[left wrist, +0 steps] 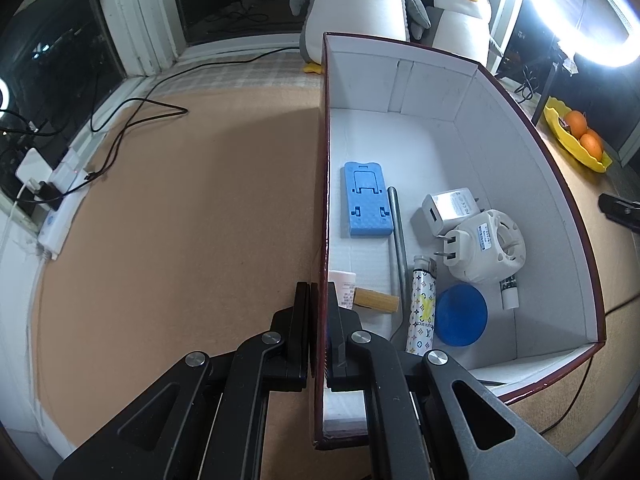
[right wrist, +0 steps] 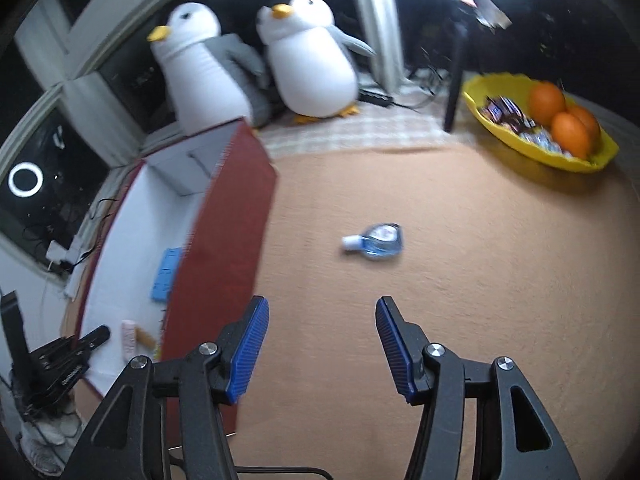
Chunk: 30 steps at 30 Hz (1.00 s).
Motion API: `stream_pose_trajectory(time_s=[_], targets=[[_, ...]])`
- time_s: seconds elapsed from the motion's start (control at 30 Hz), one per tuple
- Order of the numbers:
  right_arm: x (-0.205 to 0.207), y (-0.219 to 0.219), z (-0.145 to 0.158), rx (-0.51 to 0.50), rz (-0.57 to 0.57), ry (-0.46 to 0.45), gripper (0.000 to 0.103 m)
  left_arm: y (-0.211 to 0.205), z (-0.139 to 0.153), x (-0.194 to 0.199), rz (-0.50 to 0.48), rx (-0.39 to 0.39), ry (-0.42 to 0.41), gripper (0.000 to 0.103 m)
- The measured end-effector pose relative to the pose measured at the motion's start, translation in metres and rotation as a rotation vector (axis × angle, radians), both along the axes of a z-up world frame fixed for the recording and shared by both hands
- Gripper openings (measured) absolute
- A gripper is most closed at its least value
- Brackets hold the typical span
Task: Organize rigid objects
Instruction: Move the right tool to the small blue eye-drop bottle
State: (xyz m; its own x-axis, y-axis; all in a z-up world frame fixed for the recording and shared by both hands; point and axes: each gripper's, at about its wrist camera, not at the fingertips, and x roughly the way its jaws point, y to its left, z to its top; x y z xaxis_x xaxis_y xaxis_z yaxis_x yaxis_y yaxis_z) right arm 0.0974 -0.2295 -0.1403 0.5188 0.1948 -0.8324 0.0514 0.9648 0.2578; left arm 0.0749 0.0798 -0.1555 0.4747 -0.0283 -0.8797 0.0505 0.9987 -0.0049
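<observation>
A dark red box (left wrist: 323, 200) with a white inside stands on the tan tabletop. My left gripper (left wrist: 319, 300) is shut on its left wall. Inside lie a blue phone stand (left wrist: 365, 199), a grey rod (left wrist: 397, 236), a white charger (left wrist: 448, 210), a round white plug-in device (left wrist: 486, 246), a patterned lighter (left wrist: 421, 308), a blue disc (left wrist: 461, 314) and a small wooden block (left wrist: 376, 300). In the right wrist view my right gripper (right wrist: 320, 322) is open and empty above the tabletop, right of the box (right wrist: 228, 232). A small blue bottle (right wrist: 374, 241) lies on its side beyond the fingertips.
Two plush penguins (right wrist: 312, 56) sit behind the box. A yellow bowl (right wrist: 536, 152) with oranges and sweets stands at the back right. Cables and a power strip (left wrist: 60, 200) run along the windowsill at the left. A ring light (left wrist: 588, 8) shines at the back right.
</observation>
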Motion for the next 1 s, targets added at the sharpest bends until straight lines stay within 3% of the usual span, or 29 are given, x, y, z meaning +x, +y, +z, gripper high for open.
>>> stream_pose_trajectory(time_s=[0.27, 0.57, 0.7, 1.0], targets=[[0.029, -0.032, -0.038, 0.149, -0.083, 0.109, 0.052, -0.001, 0.0, -0.002, 0.016, 0.008, 0.004, 0.004], [0.069, -0.051, -0.062, 0.222, -0.168, 0.194, 0.051, -0.002, -0.001, 0.0, 0.036, 0.019, 0.011, 0.004], [0.085, -0.054, -0.071, 0.252, -0.187, 0.224, 0.046, -0.002, -0.003, 0.0, 0.043, 0.025, 0.016, 0.004], [0.115, -0.03, -0.074, 0.128, -0.107, 0.234, 0.045, -0.001, -0.004, 0.0, 0.066, 0.022, 0.021, 0.004]])
